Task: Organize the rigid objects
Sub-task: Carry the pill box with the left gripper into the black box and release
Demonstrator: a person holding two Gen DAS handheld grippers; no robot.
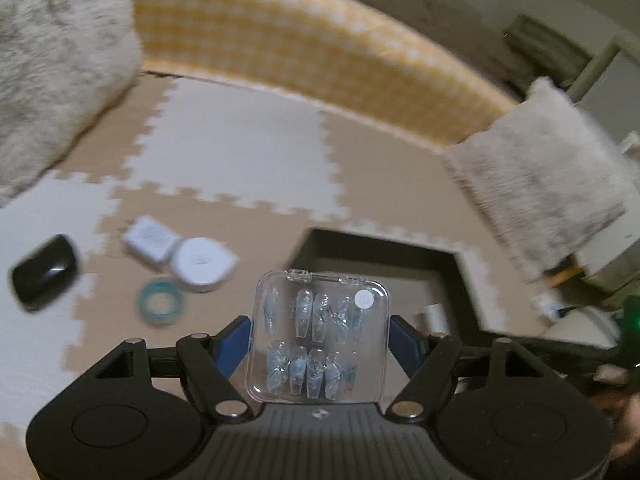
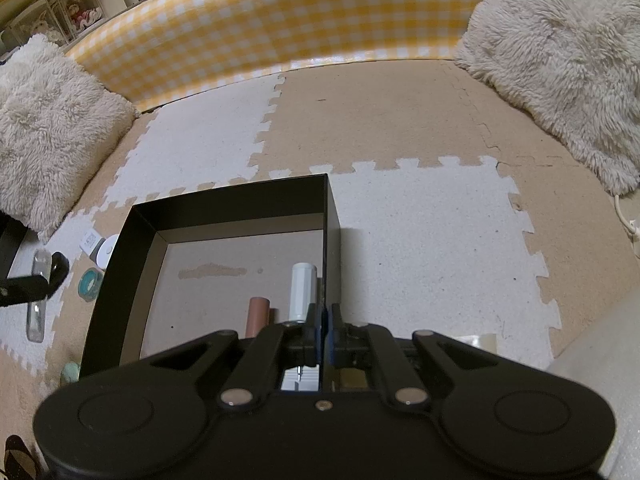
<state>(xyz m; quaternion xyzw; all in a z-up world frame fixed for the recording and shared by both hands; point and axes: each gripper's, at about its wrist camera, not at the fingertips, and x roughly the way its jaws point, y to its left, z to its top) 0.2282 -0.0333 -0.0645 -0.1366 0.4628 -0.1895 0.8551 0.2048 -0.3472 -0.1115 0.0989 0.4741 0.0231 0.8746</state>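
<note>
A clear plastic case (image 1: 320, 332) filled with pale blue false nails sits between the blue pads of my left gripper (image 1: 320, 328), which is shut on its two sides and holds it above the floor mat. Beyond it stands the black box (image 1: 380, 248). In the right wrist view my right gripper (image 2: 324, 320) is shut on the right wall of the black box (image 2: 334, 240). Inside the box lie a white cylinder (image 2: 302, 292) and a pink cylinder (image 2: 258, 316). The clear case (image 2: 38, 296) also shows edge-on at the far left of that view.
On the puzzle mat left of the box lie a black oval object (image 1: 44, 270), a white square packet (image 1: 150, 242), a white round case (image 1: 202, 264) and a teal tape ring (image 1: 162, 302). A yellow checked bolster (image 2: 280, 32) and fluffy cushions (image 2: 560, 60) border the mat.
</note>
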